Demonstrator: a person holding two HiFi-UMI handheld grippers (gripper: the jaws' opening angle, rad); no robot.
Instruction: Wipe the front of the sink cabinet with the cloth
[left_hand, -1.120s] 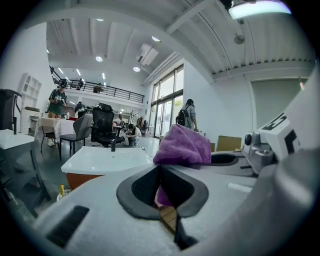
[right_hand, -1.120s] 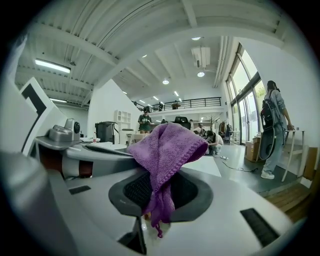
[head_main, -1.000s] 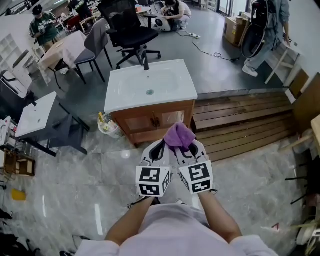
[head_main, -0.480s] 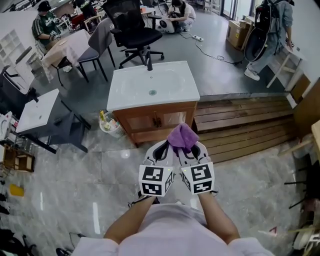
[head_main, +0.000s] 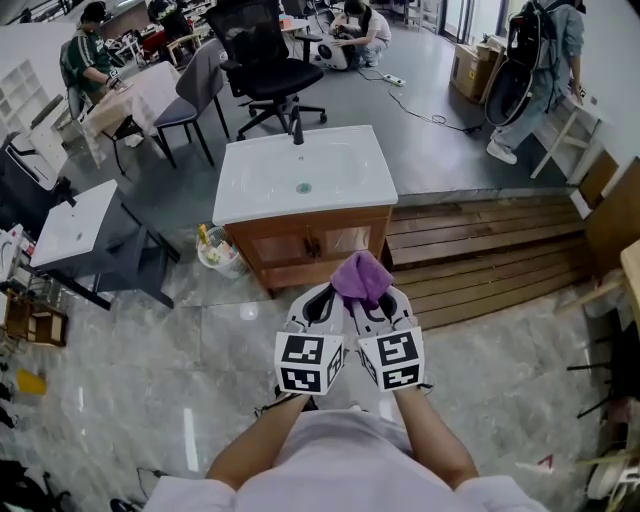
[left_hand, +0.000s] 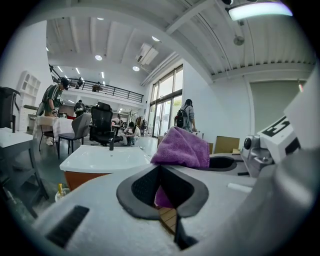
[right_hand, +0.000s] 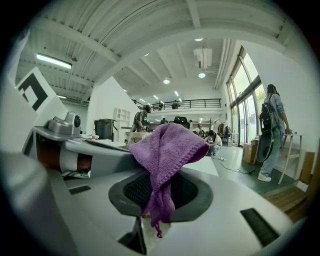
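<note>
Partly hiding the right gripper's (head_main: 381, 304) clamped tips, the cloth (head_main: 361, 277) bunches upward; the left gripper (head_main: 318, 302), closed empty, is held alongside, short of the cabinet (head_main: 290, 246).

Floor: glossy grey marble (head_main: 150, 400) under me, and I see plain grey flooring (head_main: 420, 140) further off.
Decking: wooden slat platform (head_main: 480, 240) on my right.
Seating: black office chair (head_main: 262, 60), with a grey chair (head_main: 195, 85) beside a draped table (head_main: 130, 95).
Windows: tall glazing (left_hand: 165, 107) along the far wall.
Light: strip lamp (left_hand: 257, 10) glowing overhead on a white beamed ceiling (right_hand: 150, 30).
Upstairs: I spot a railed balcony (left_hand: 107, 91).
</note>
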